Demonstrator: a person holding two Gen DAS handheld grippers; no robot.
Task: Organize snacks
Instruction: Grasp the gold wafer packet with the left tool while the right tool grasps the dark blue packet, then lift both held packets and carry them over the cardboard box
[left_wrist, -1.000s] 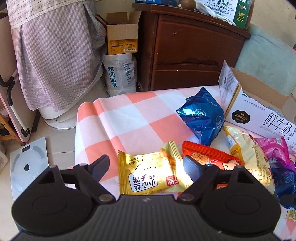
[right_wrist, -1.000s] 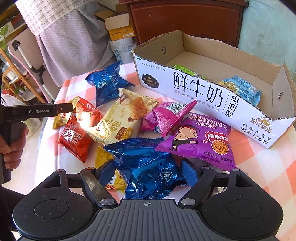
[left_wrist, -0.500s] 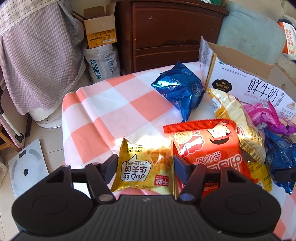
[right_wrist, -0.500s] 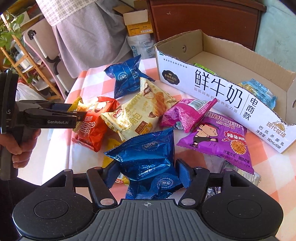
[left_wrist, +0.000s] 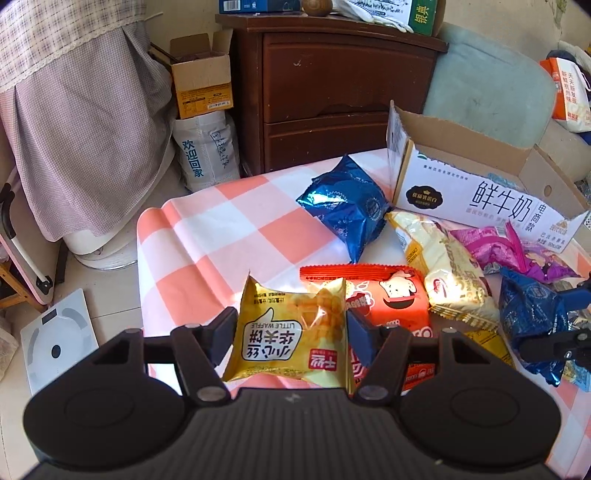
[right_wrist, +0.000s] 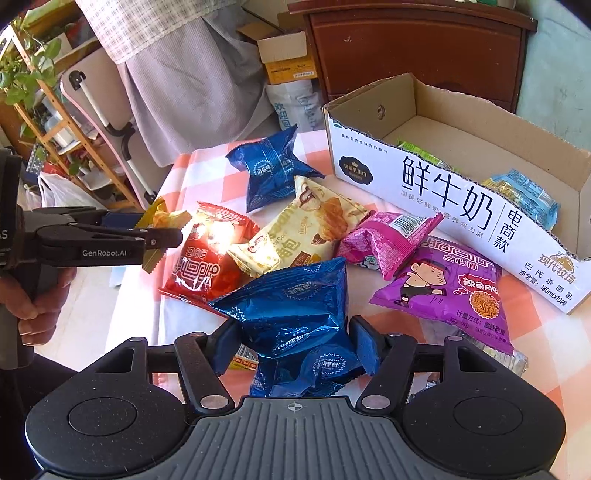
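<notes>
Pickup is the step in hand. Left gripper (left_wrist: 290, 328) pinches the waffle pack (left_wrist: 291, 338) by its sides, lifted clear of the checked cloth (left_wrist: 221, 229); right gripper (right_wrist: 295, 345) clamps a crumpled blue bag (right_wrist: 295, 314) by the red (right_wrist: 207, 258) and purple packs (right_wrist: 443, 291). Next, I judge, each load must travel to the open milk carton (right_wrist: 443, 195) beyond the pile and drop inside, clearing its near wall.
</notes>
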